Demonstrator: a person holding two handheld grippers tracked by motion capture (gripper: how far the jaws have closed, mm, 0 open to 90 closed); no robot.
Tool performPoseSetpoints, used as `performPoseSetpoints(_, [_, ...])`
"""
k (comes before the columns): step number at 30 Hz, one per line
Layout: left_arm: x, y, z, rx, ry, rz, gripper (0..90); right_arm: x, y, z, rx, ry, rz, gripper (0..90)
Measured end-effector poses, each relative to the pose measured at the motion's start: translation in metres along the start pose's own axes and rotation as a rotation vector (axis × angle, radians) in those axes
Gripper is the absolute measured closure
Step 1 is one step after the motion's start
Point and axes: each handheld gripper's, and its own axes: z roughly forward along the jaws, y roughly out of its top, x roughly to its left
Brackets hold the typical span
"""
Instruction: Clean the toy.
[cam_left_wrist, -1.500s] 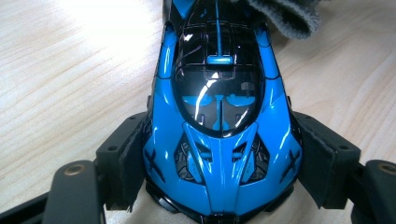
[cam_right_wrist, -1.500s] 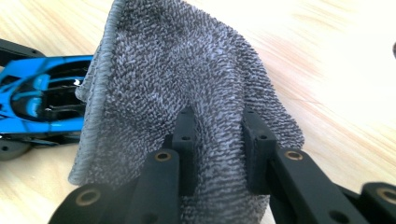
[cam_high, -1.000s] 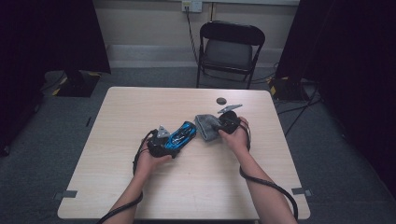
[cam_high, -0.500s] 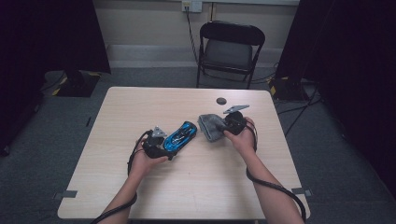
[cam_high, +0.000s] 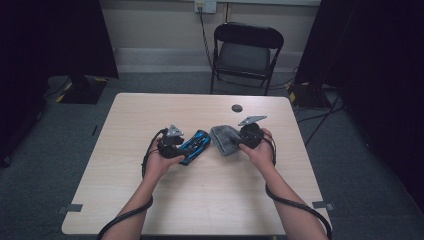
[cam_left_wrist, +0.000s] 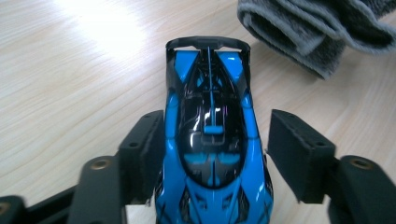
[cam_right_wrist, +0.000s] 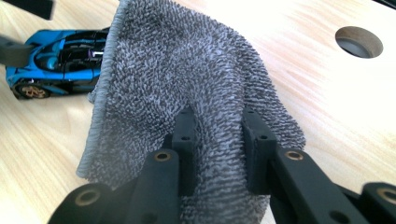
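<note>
Glossy blue and black, a toy race car (cam_left_wrist: 212, 140) is lying on the pale wood tabletop (cam_high: 200, 200), near its centre, its low body ending in a dark rear wing that is pointing toward twelve o'clock in the left gripper view. In the right gripper view its gold-spoked wheel is showing at the nine o'clock edge. A grey terry cloth (cam_right_wrist: 187, 84), folded and thick, is sitting just beside the car, at about two o'clock from it in the left gripper view and at three o'clock from it in the high view. A small round hole (cam_high: 236, 107) is lying in the tabletop well beyond both, toward twelve o'clock, and a dark folding chair (cam_high: 245, 52) is standing past the far edge. Nothing is lying between car and cloth.

The left tool (cam_left_wrist: 215, 158) is straddling the car's front half; its jaws have just been closing, with the car between them. The left pad (cam_left_wrist: 142, 154) is sitting against the car's flank, while the right pad is standing apart from the bodywork with bare tabletop showing between, so the car is not yet being clamped. The right tool (cam_right_wrist: 219, 149) is pinching a raised fold of the cloth between its two black pads, its jaws drawn close on the fabric.
</note>
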Motion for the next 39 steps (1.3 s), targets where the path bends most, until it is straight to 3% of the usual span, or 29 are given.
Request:
performPoseSetpoints(3, [0.002, 0.001, 0.006, 0.002, 0.003, -0.006, 43.1, -0.001, -0.002, -0.001, -0.001, 0.003, 0.005, 70.6])
performPoseSetpoints(9, [0.000, 0.003, 0.014, 0.014, -0.017, 0.021, 44.8, -0.002, -0.009, -0.002, -0.002, 0.013, 0.004, 70.6])
performPoseSetpoints(11, [0.000, 0.002, 0.017, 0.034, -0.001, 0.029, 44.7, -0.002, -0.012, -0.001, -0.003, 0.015, 0.003, 70.6])
performPoseSetpoints(15, [0.002, -0.001, 0.018, 0.026, 0.002, 0.003, 44.0, -0.002, -0.019, -0.002, -0.007, 0.027, 0.004, 70.5])
performPoseSetpoints(20, [0.001, -0.002, 0.018, 0.025, 0.006, 0.007, 44.0, 0.002, -0.020, -0.004, -0.012, 0.050, -0.017, 70.4])
performPoseSetpoints(29, [0.001, -0.003, 0.017, 0.014, 0.005, 0.010, 44.1, 0.034, -0.021, -0.003, -0.025, 0.160, -0.084, 70.0])
performPoseSetpoints(39, [0.001, -0.002, 0.017, 0.029, 0.005, 0.009, 44.4, 0.077, -0.020, 0.007, 0.012, 0.313, -0.227, 69.6])
